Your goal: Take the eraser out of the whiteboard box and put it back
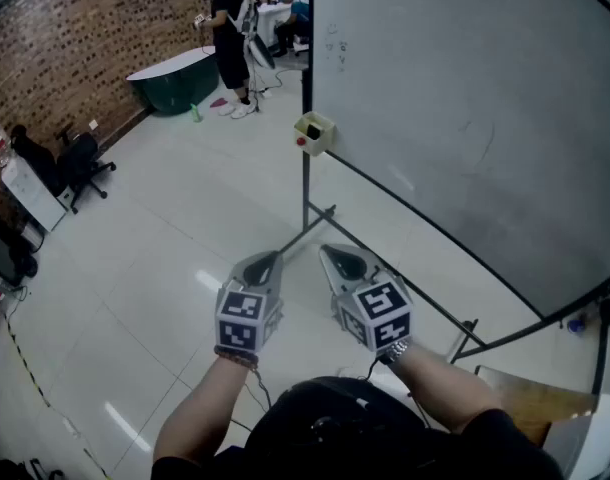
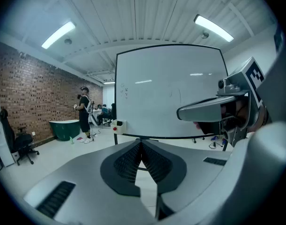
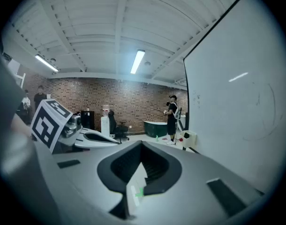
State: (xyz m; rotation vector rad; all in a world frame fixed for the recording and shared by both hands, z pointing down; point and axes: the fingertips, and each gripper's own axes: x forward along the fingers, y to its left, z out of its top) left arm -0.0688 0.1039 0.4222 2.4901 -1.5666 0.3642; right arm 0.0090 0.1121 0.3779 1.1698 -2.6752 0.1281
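Observation:
A small cream whiteboard box [image 1: 313, 133] with a red spot on its front hangs at the left edge of the big whiteboard [image 1: 465, 108]. It also shows far ahead as the box [image 2: 118, 125] and the box [image 3: 187, 138]. Something dark sits in its top, too small to name. My left gripper [image 1: 269, 261] and right gripper [image 1: 331, 254] are side by side in mid-air, well short of the box, both pointing toward it. The left gripper [image 2: 141, 142] and the right gripper [image 3: 142, 145] are shut with nothing between the jaws.
The whiteboard stands on a black frame with floor legs [image 1: 320, 215]. Behind the board's left edge a person [image 1: 230, 38] stands by a green tub [image 1: 175, 78]. An office chair [image 1: 80, 163] and a white cabinet [image 1: 30, 193] line the brick wall at left.

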